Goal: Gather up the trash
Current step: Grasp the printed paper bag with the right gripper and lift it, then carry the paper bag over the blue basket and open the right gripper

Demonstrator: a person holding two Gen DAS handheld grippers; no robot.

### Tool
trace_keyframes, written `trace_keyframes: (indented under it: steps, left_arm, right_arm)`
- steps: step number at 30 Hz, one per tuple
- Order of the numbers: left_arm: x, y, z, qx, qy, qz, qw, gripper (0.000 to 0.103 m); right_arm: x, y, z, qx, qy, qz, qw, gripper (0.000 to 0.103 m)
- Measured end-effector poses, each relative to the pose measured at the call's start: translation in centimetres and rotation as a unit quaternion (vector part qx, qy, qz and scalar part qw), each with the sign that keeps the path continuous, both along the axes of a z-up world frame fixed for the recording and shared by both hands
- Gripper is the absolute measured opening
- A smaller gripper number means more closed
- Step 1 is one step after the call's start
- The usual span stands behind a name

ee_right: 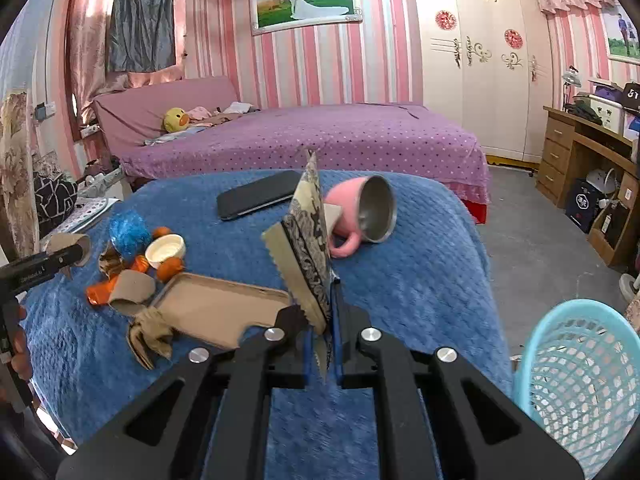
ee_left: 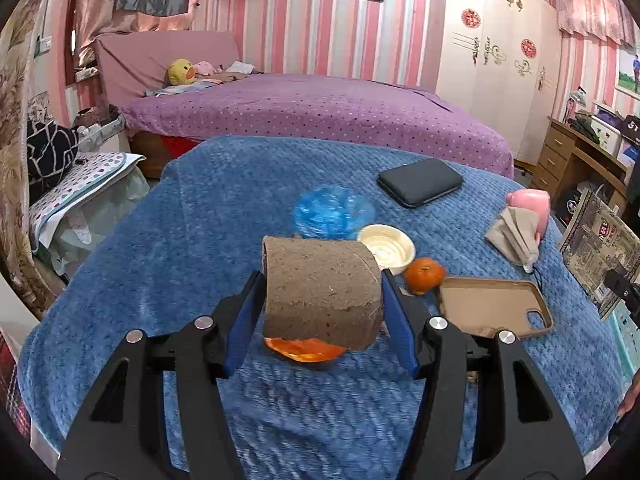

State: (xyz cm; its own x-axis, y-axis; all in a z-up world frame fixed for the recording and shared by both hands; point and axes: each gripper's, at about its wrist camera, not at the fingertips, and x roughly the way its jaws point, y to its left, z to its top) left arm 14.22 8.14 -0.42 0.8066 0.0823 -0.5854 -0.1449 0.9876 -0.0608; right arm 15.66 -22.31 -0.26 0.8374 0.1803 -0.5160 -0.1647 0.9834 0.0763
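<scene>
The left claw (ee_left: 320,300) grips one brown cardboard tube (ee_left: 320,288) between half-spread pads above the blue-blanketed worktop (ee_left: 200,208). The right claw (ee_right: 322,344) pinches one patterned flat wrapper (ee_right: 310,240) upright, beside one turquoise mesh basket (ee_right: 580,372).

Even, bright indoor light; soft shadows. Strong fisheye bending with black corners in both views. Slight motion blur smears the blue blanket (ee_left: 160,280) at the bottom.

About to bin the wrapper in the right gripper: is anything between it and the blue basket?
Nothing visible. The right gripper holds the wrapper above the blue blanket; the basket sits off its right edge, with only bare blanket between.
</scene>
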Motion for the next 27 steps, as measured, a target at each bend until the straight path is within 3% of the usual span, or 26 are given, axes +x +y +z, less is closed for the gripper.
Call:
trace_keyframes:
  steps: [8, 22, 27]
  left_arm:
    - [-0.3, -3.8, 0.1, 0.011, -0.009, -0.022, 0.9997, 0.057]
    - [-1.8, -13.1, 1.8, 0.019, -0.037, -0.064, 0.9971, 0.056]
    - [-1.5, -17.2, 2.4, -0.002, -0.04, -0.082, 0.9958, 0.056]
  right_arm:
    - [-1.2, -3.7, -0.4, -0.009, 0.006, -0.02, 1.0, 0.008]
    - [-5.0, -14.4, -0.3, 0.003, 0.003, -0.093, 0.996, 0.008]
    - [-6.6, -18.5, -0.7, 0.001, 0.005, -0.125, 0.992, 0.008]
